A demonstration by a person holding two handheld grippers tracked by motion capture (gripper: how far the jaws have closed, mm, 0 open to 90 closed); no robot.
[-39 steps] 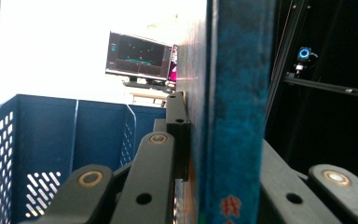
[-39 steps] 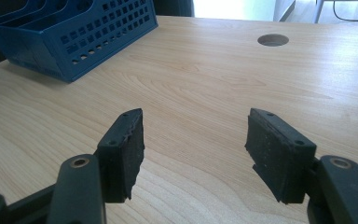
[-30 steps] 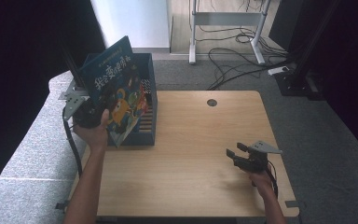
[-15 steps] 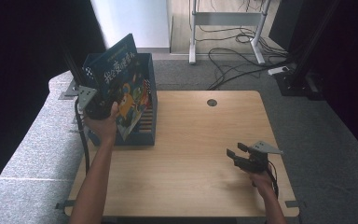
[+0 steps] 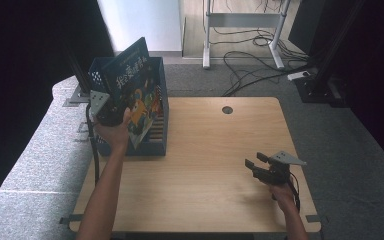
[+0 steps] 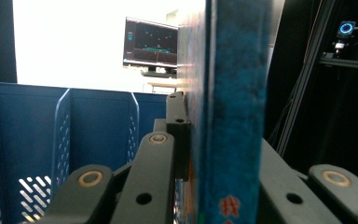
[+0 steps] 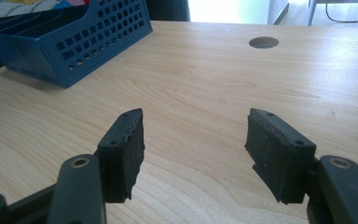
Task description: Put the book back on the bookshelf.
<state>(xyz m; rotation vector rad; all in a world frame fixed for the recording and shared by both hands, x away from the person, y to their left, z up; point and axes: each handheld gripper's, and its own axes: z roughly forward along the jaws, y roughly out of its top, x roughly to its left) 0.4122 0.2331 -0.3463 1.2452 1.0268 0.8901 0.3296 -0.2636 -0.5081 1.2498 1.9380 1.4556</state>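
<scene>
Left tool (image 5: 111, 111) clamping book (image 5: 130, 92), carrying it further over blue rack (image 5: 161, 107) than a second ago. Nearing a slot below the tool. Right tool (image 7: 195, 149) resting wide, empty, on bench (image 5: 205, 165).

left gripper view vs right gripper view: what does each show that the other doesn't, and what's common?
Left gripper view alone: the left tool shut on the upright blue book, with a lit monitor behind. Right gripper view alone: the right tool, jaws open with nothing between them, the wooden table and its round cable hole. Both: the blue divided file rack.
</scene>
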